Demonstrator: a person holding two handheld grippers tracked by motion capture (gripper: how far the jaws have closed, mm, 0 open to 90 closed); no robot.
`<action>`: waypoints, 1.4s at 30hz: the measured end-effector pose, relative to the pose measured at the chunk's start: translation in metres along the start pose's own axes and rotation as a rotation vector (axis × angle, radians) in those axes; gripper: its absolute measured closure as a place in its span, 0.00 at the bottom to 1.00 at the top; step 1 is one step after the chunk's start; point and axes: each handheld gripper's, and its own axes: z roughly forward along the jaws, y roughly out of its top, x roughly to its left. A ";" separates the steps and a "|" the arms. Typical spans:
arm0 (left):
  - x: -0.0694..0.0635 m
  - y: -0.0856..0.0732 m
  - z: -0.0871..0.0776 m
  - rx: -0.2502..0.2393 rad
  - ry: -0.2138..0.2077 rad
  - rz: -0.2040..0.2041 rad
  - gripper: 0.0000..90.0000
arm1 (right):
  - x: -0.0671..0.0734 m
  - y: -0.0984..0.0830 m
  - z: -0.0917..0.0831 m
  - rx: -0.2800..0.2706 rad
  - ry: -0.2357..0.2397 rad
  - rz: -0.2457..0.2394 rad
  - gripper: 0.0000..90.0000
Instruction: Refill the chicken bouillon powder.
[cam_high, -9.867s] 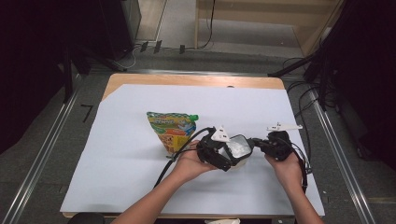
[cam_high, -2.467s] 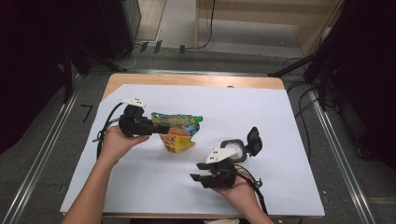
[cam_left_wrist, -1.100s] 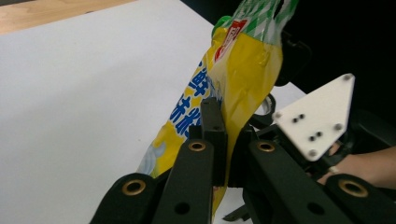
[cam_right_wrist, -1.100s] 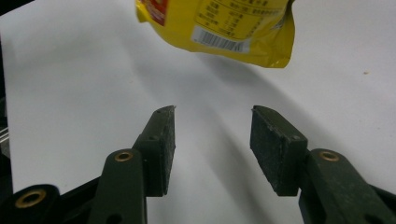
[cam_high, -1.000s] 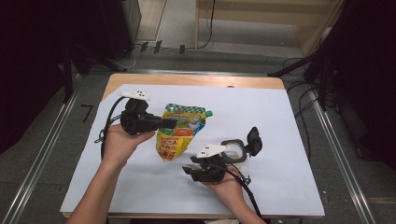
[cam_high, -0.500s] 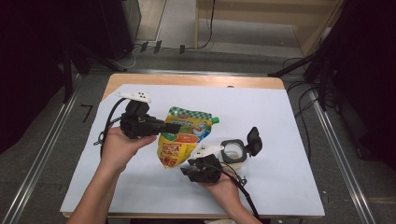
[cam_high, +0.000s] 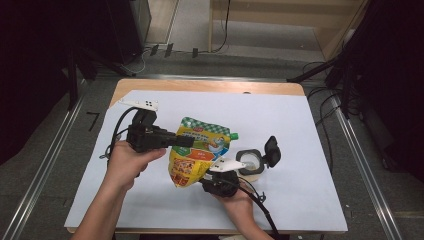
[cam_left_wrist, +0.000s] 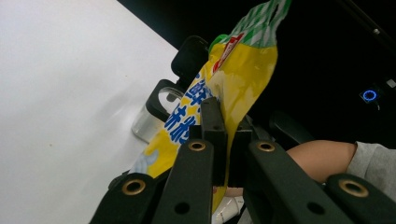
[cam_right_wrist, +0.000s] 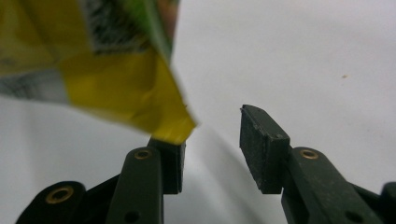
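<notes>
Nearest, the right tool (cam_right_wrist: 210, 140) stands apart, its jaws just closing around the yellow pouch's (cam_high: 200, 155) bottom corner without pressing it. The left tool (cam_high: 187, 141) is clamped on the pouch, lifted above the white surface (cam_high: 310, 140). Beyond, the high view shows an open-lidded jar (cam_high: 250, 162).

A: High view — white paper-covered table (cam_high: 310, 150) evenly bright, lit from overhead; surroundings beyond it nearly black. Picture soft, slightly grainy.

B: Shadows?

A: Faint, short ones under the glossy yellow-and-green printed plastic pouch (cam_high: 200, 155), just below the left gripper (cam_high: 187, 141). No hard glare.

B: Left gripper view?

A: Table left of the jaws blown out to flat white; right of them deep black. Pouch (cam_left_wrist: 233, 79) ahead reasonably sharp.

B: Right gripper view?

A: Pouch corner (cam_right_wrist: 116, 93) above the jaws badly out of focus. Black pads (cam_right_wrist: 261, 144) crisp. Soft grey shadow between them.
</notes>
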 end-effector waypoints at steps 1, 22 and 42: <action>0.000 0.000 0.001 -0.002 -0.010 -0.006 1.00 | 0.000 -0.001 -0.001 -0.013 -0.003 0.001 0.69; 0.009 -0.004 0.013 -0.015 0.082 -0.031 1.00 | 0.024 0.001 -0.009 -0.046 0.023 -0.123 0.69; 0.008 -0.008 0.034 0.058 0.157 0.038 0.93 | 0.032 0.008 -0.023 -0.014 0.056 -0.138 0.68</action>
